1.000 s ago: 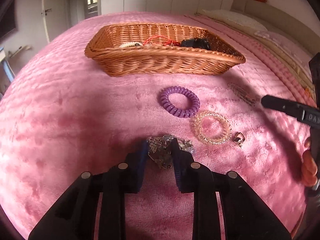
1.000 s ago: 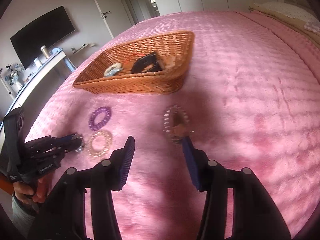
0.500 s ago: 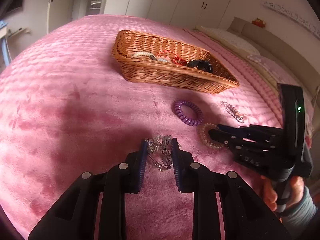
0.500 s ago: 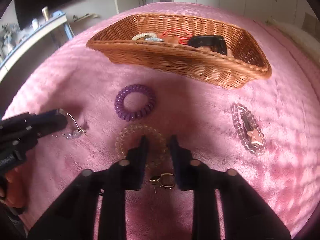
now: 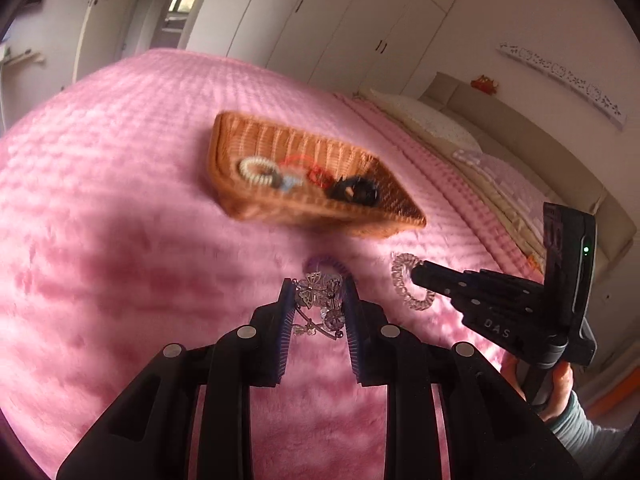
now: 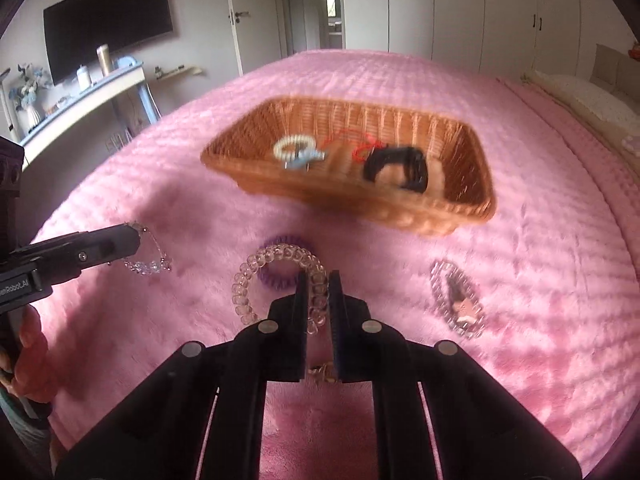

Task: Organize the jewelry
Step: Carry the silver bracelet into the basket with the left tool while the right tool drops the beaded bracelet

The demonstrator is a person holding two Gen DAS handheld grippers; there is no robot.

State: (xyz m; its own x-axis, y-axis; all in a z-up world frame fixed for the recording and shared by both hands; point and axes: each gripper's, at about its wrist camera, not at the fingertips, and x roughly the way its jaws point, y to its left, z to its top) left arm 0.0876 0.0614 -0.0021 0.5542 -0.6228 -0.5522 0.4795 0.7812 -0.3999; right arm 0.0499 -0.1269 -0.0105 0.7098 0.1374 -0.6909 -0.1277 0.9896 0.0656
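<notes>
My left gripper [image 5: 317,286] is shut on a silver butterfly brooch [image 5: 318,304] and holds it above the pink bedspread; it also shows in the right wrist view [image 6: 136,236] with the brooch [image 6: 148,266] dangling. My right gripper [image 6: 318,278] is shut on a clear spiral hair tie [image 6: 256,276], lifted off the bed; in the left wrist view the right gripper [image 5: 420,272] holds that tie [image 5: 402,280]. A wicker basket [image 6: 452,212] with several pieces inside stands beyond. A purple spiral hair tie [image 6: 280,282] lies under the clear one.
A beaded clip [image 6: 458,300] lies on the bedspread right of my right gripper. A small gold clasp [image 6: 322,372] lies between the right fingers' bases. Pillows [image 5: 424,120] and a headboard line the bed's right side. A shelf with a TV [image 6: 108,24] stands left.
Both grippers have risen off the bedspread with their pieces. The right gripper has closed on the clear hair tie and lifted it. The views now look down into the basket.
</notes>
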